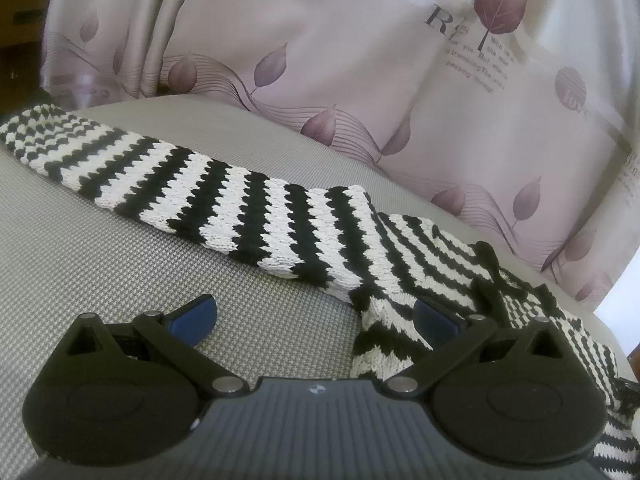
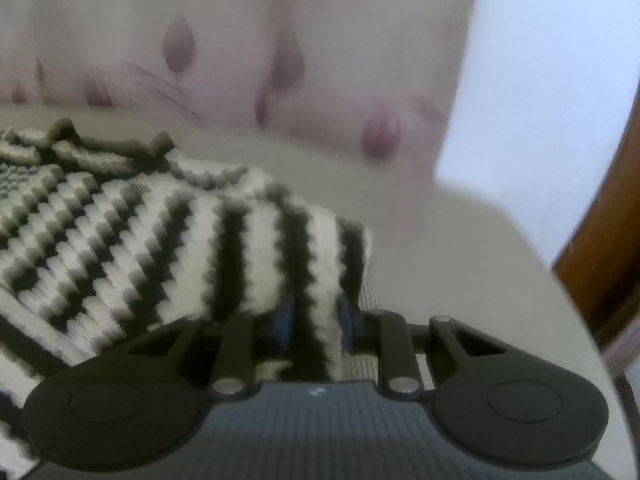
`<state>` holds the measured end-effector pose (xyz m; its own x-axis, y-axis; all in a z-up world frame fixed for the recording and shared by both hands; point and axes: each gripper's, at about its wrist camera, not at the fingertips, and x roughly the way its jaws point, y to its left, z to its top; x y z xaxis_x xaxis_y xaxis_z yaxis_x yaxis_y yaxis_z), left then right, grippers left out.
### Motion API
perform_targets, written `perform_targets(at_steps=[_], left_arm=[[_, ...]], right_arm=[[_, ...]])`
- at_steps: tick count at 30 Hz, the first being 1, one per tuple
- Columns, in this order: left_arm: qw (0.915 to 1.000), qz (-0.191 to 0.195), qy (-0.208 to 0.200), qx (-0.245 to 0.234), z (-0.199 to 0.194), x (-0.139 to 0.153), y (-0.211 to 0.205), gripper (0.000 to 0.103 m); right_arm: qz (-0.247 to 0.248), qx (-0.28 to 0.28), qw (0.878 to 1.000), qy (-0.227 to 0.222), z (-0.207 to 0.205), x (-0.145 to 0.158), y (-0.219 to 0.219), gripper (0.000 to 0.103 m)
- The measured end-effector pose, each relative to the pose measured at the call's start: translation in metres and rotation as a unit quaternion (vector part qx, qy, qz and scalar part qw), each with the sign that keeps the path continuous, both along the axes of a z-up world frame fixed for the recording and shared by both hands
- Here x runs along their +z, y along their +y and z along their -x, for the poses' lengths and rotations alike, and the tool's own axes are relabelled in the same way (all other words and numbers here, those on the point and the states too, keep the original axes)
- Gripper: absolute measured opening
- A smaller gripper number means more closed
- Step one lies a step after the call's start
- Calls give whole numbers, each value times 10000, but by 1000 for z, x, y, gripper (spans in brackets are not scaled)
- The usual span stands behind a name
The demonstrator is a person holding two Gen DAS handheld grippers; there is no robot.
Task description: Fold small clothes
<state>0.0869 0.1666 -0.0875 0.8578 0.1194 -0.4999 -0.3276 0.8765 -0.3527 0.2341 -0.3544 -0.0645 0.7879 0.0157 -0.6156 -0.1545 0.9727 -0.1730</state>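
Observation:
A black-and-white striped knit sweater (image 1: 256, 204) lies on a grey woven surface (image 1: 100, 256), one sleeve stretched out to the far left. My left gripper (image 1: 316, 316) is open just above the surface, its right finger (image 1: 434, 316) resting against the sweater's body near the armpit, its left finger (image 1: 194, 316) over bare surface. In the blurred right wrist view the same sweater (image 2: 132, 240) fills the left side. My right gripper (image 2: 316, 320) is shut on a fold of the sweater's sleeve, with striped knit pinched between the blue pads.
A pale curtain (image 1: 360, 60) with purple leaf prints hangs close behind the surface. The surface's rounded far edge (image 2: 500, 240) runs to the right, with a brown wooden frame (image 2: 608, 240) and bright wall beyond it.

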Motion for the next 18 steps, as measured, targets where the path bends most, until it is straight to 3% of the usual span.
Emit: perform_targets(at_steps=[3, 5, 9, 13, 18], left_arm=[[10000, 40, -63, 16, 1, 1, 1, 103], [9998, 95, -183, 37, 5, 3, 4, 103], [9991, -43, -308, 296, 21, 16, 21, 102], [9978, -297, -351, 474, 39, 37, 68, 100], [9918, -196, -225, 1241, 54, 54, 157, 95]], right_arm=[[-581, -309, 9976, 192, -1, 14, -9, 24], [-935, -272, 9946, -359, 20, 32, -10, 24], [-1066, 174, 9909, -807, 69, 49, 11, 28], [-864, 455, 9909, -925, 109, 45, 30, 51], [-723, 562, 9902, -1057, 133, 35, 44, 53]])
